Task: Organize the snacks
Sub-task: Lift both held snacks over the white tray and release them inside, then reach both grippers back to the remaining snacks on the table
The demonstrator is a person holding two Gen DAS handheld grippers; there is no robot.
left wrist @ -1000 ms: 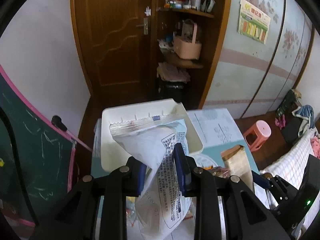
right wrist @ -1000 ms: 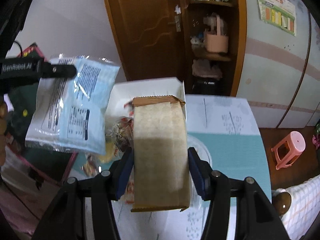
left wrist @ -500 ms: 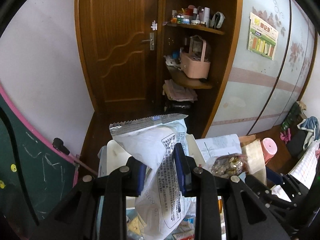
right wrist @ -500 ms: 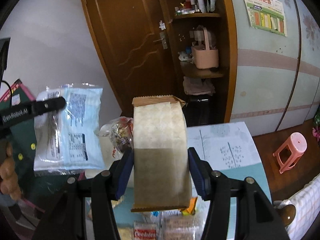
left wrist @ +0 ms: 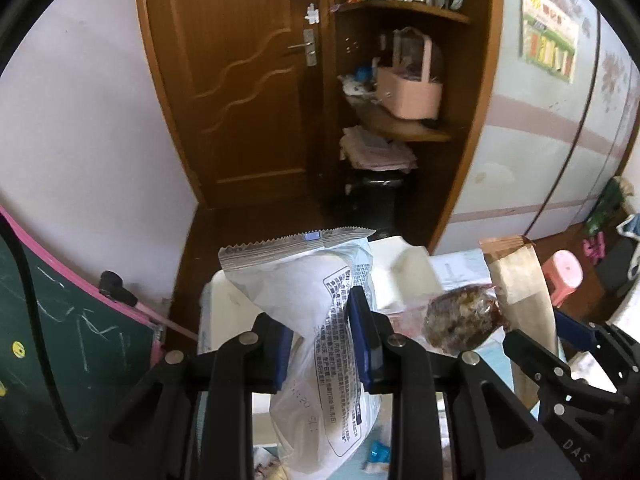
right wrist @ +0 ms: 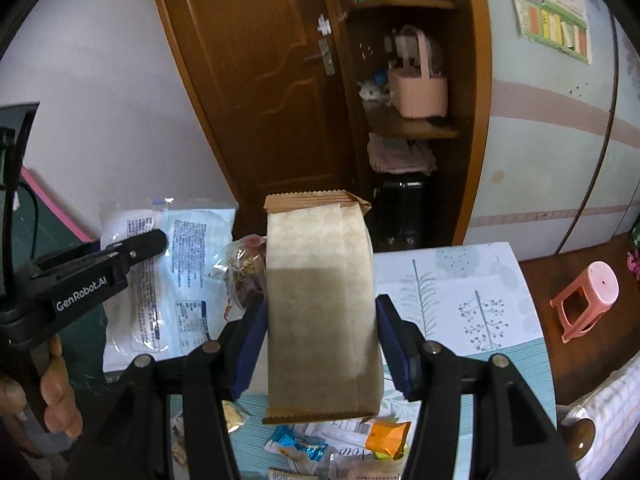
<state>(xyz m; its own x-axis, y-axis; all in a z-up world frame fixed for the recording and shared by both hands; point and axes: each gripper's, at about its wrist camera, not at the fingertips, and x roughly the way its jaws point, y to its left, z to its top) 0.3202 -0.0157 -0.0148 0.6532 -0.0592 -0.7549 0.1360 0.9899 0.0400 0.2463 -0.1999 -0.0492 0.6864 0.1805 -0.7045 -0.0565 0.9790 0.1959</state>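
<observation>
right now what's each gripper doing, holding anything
Left gripper: closed on the white snack packet.
Right gripper: closed on the brown paper bag.

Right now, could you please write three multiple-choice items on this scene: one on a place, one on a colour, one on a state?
1. Where does the pink basket sit?
A. on a shelf beside the door
B. on the floor
C. on the stool

2. What colour is the bag in the right gripper?
A. blue
B. brown
C. green

3. How is the left gripper?
A. open, holding nothing
B. shut on the white packet
C. out of view

Answers: 1 A, it rests on the wooden shelf; 2 B, it looks like brown paper; 3 B, both pads press the packet.
</observation>
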